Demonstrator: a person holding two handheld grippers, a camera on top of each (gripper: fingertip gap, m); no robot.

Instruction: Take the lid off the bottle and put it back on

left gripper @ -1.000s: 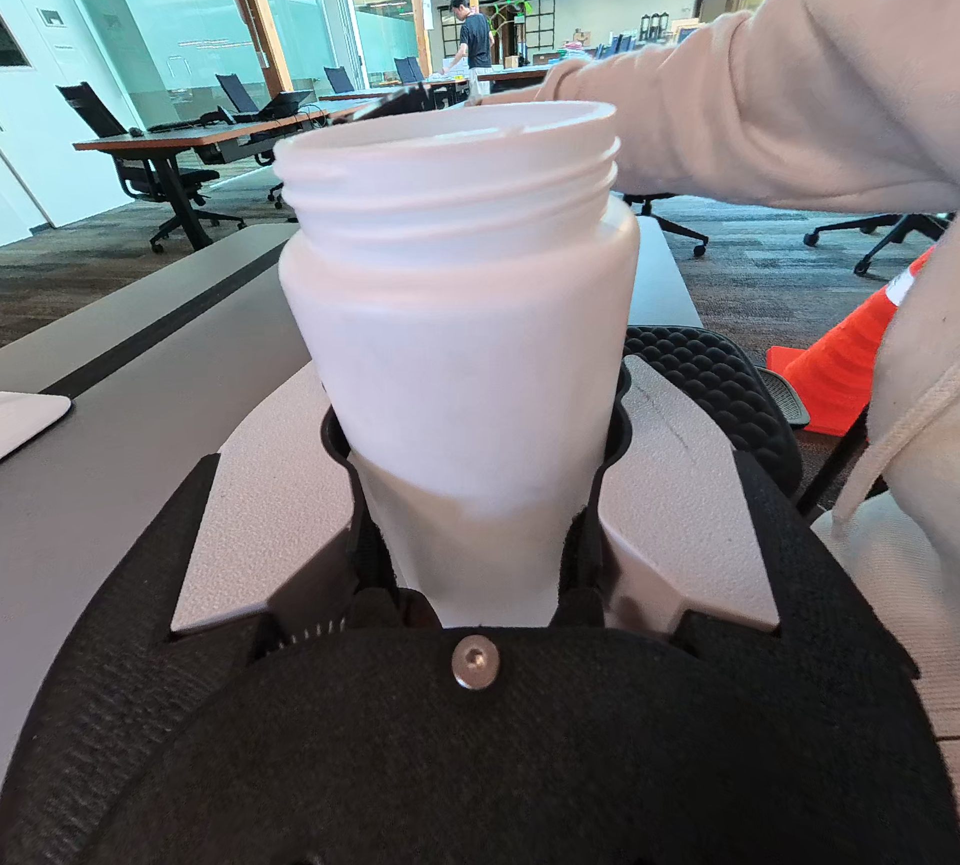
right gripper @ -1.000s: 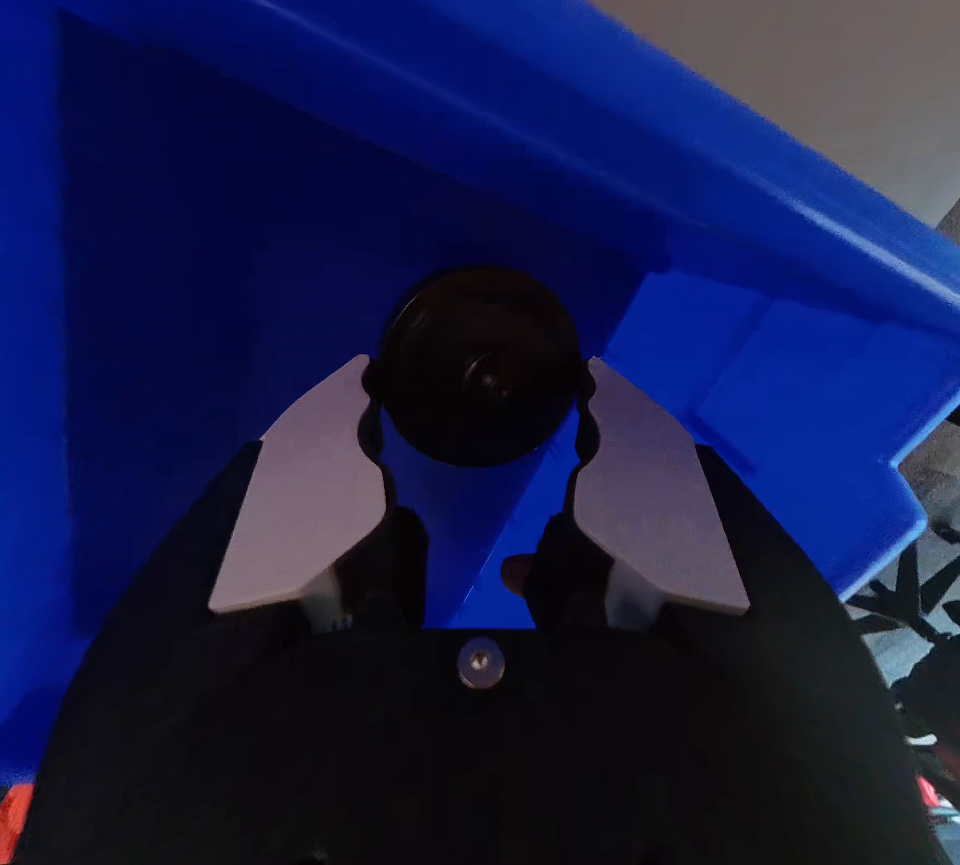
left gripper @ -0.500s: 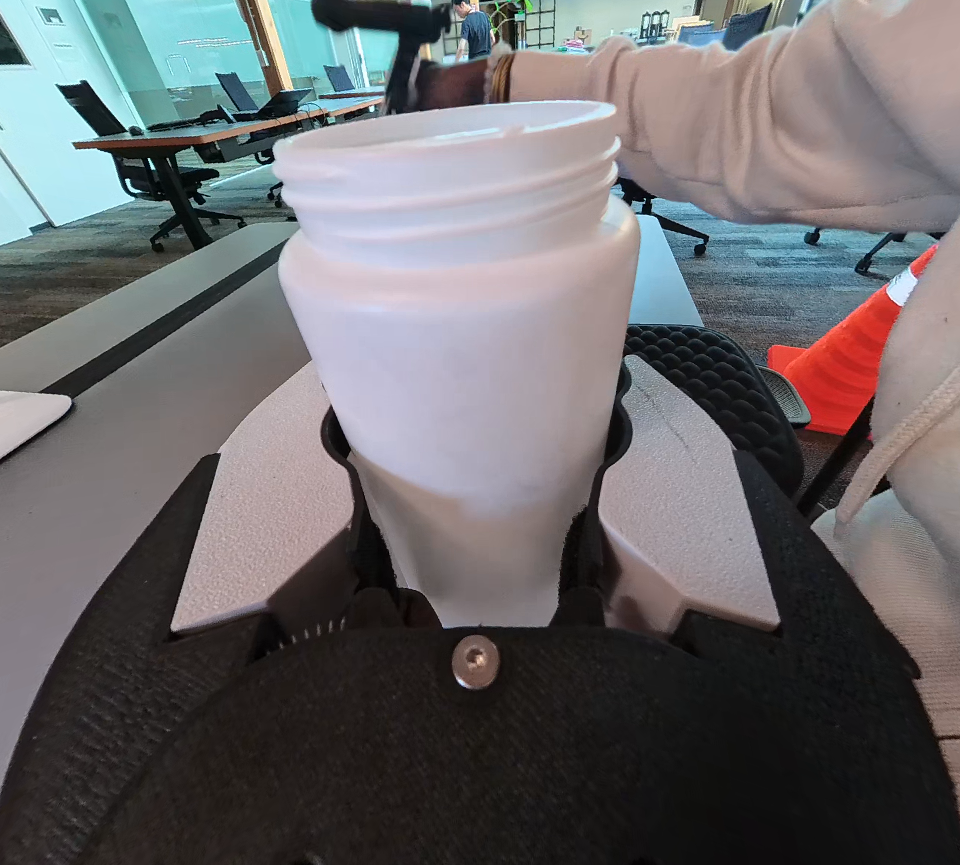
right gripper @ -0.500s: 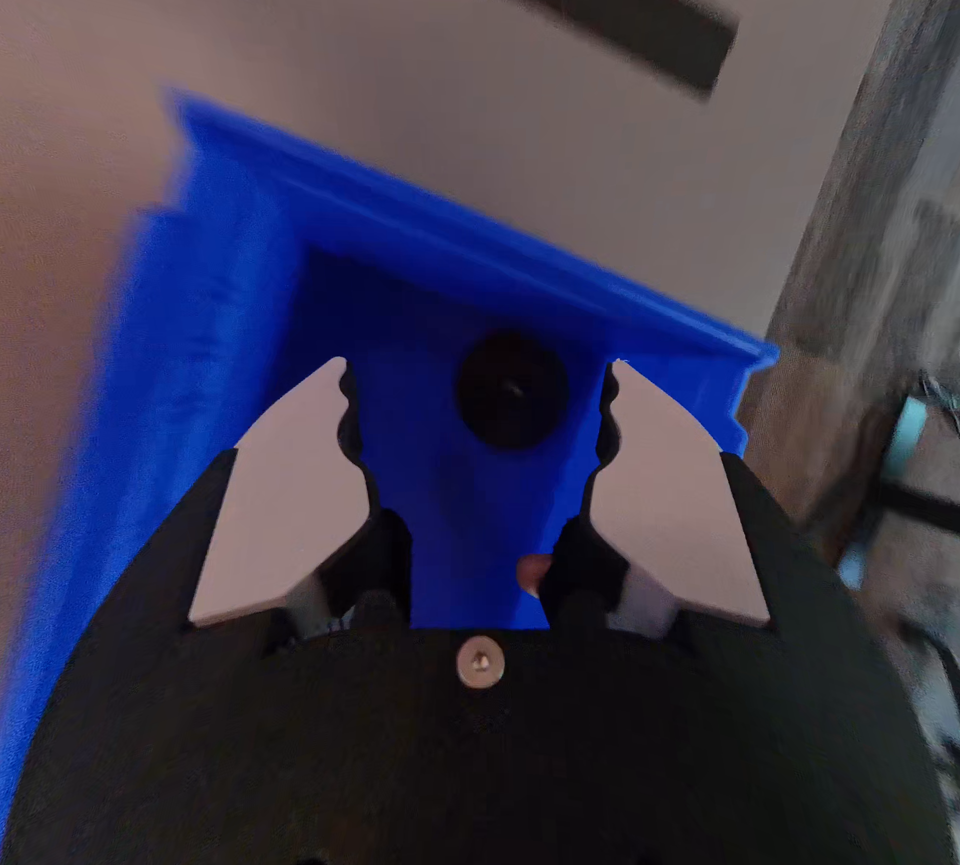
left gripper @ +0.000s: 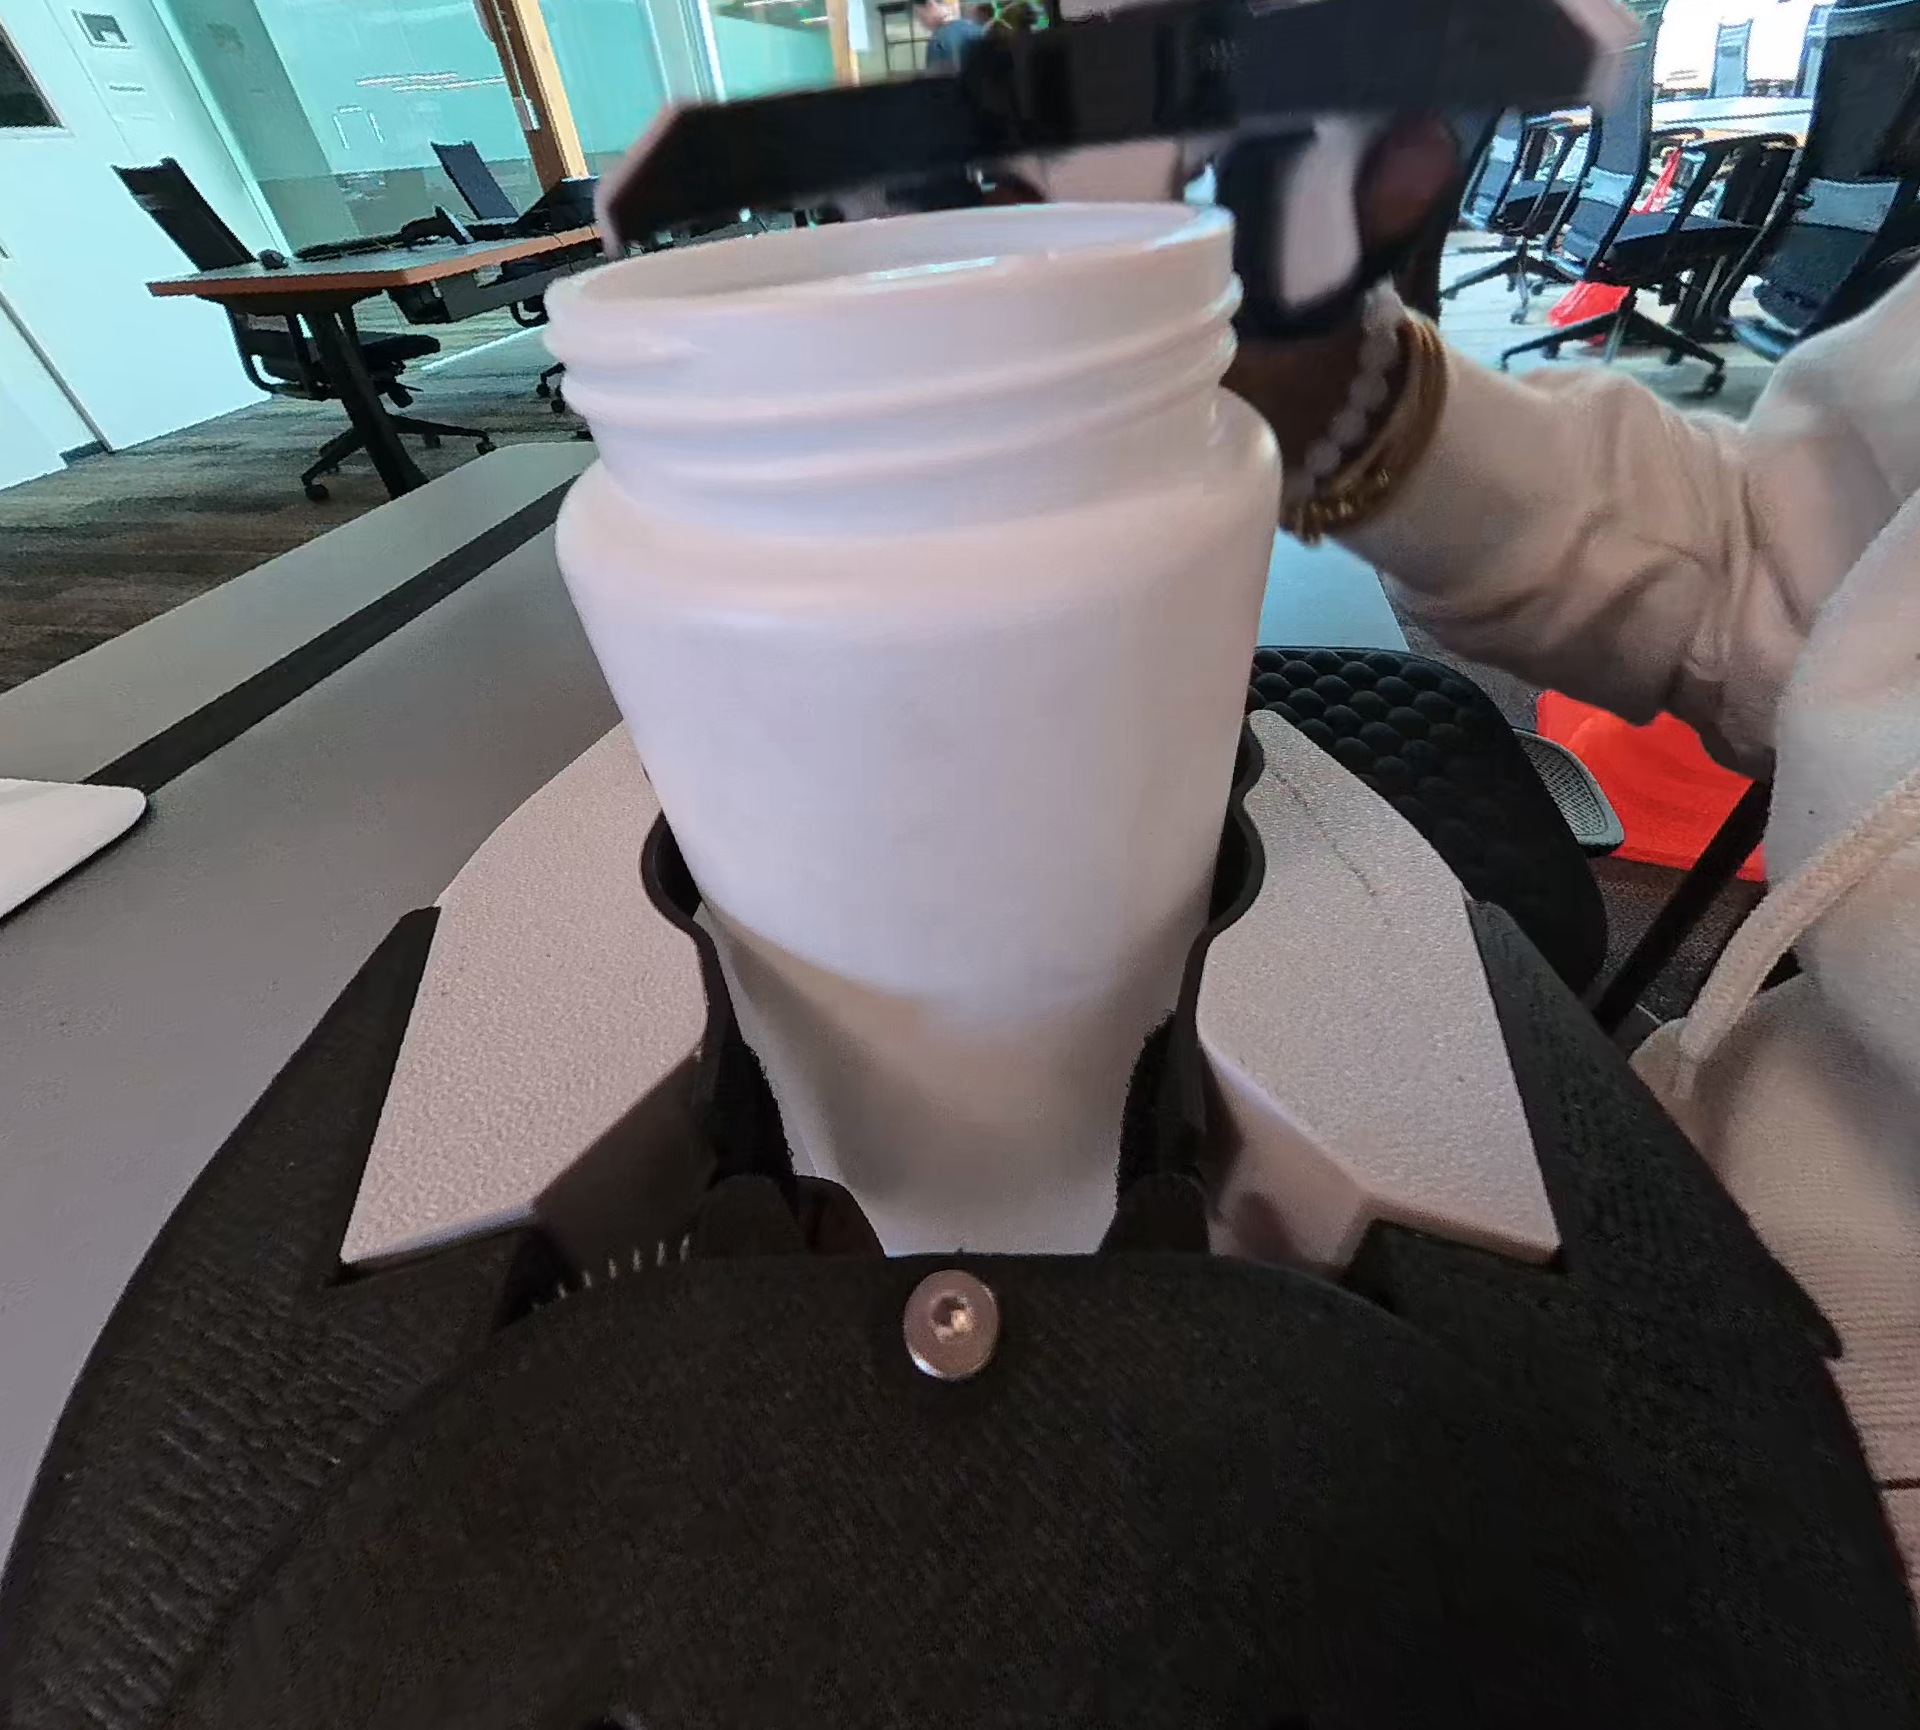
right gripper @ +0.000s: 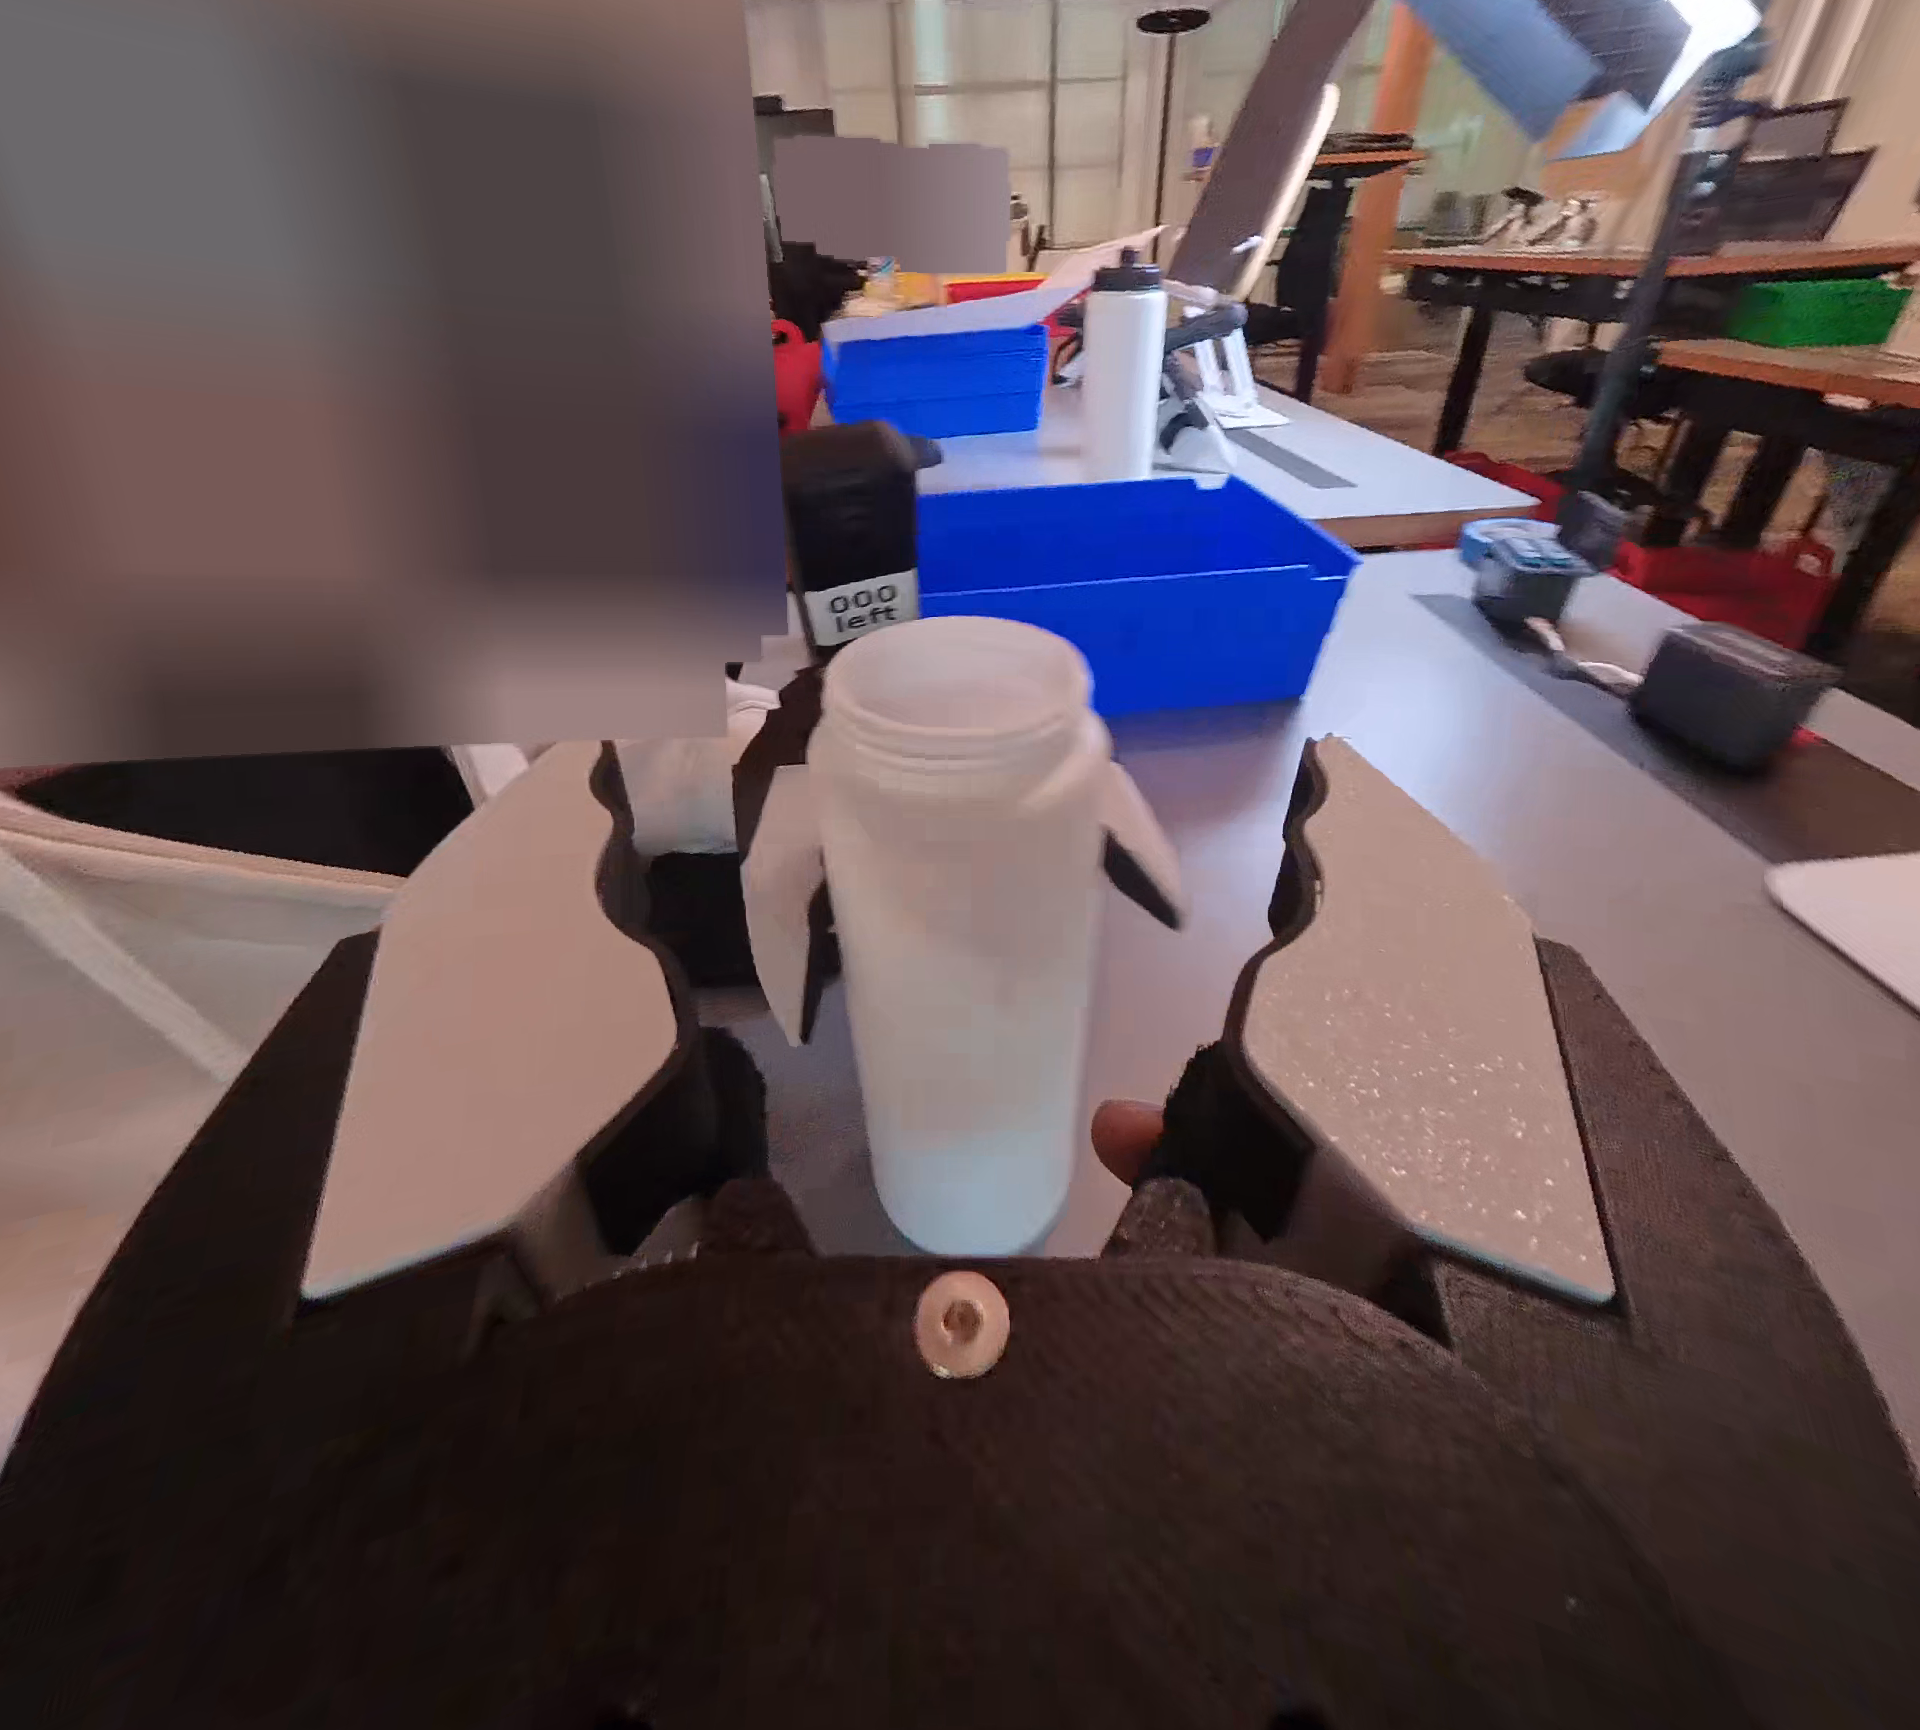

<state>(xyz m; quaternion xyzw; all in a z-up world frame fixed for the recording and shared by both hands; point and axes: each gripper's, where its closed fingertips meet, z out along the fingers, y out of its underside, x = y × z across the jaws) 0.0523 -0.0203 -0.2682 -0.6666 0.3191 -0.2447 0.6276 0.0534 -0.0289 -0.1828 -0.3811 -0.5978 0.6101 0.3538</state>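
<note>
Your left gripper (left gripper: 951, 891) clamps the lidless white bottle (left gripper: 914, 600). Your right gripper (right gripper: 961, 932) gapes wide, empty. Keep the bottle upright while fetching its lid

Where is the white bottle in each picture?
Left wrist view: the white bottle fills the middle, upright, lid off, clamped by the left gripper.
Right wrist view: the same bottle stands in the middle, beyond the open right gripper.
Shared landmark: the grey table beneath it.
</note>
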